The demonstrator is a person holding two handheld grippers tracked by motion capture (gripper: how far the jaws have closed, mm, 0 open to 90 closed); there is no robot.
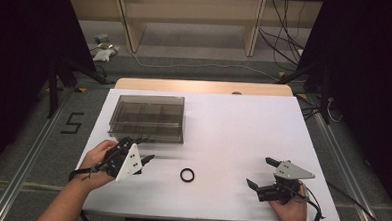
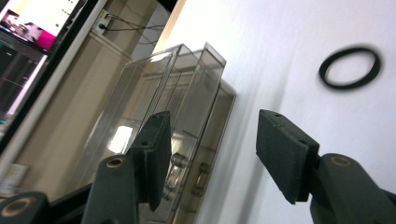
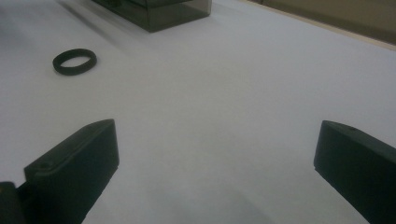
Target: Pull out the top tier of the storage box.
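Left gripper: the left gripper sits at the near left of the white table, held in the person's left hand; its jaws point toward the table's middle.
Left jaws: partly spread, with nothing between the pads; in the left gripper view the gap between them shows bare table.
Right gripper: the right gripper is at the near right of the table, held in the right hand, with its jaws pointing left toward the centre.
Right jaws: spread wide and empty; in the right gripper view there is plain white table between the two pads.
Ring: a black ring lies flat on the table between the two grippers, near the front edge.
Ring to left gripper: just to the right of the left jaw tips, near but not touching; in the left gripper view the ring lies beyond the jaws and off to the upper right, clear of the gap.
Ring to right gripper: well apart to its left; in the right gripper view the ring lies far up at the left.
Box: a smoky clear plastic box with inner compartments stands just behind the left gripper, lid closed as far as I can tell; the ring is apart from it, in front of its right corner.
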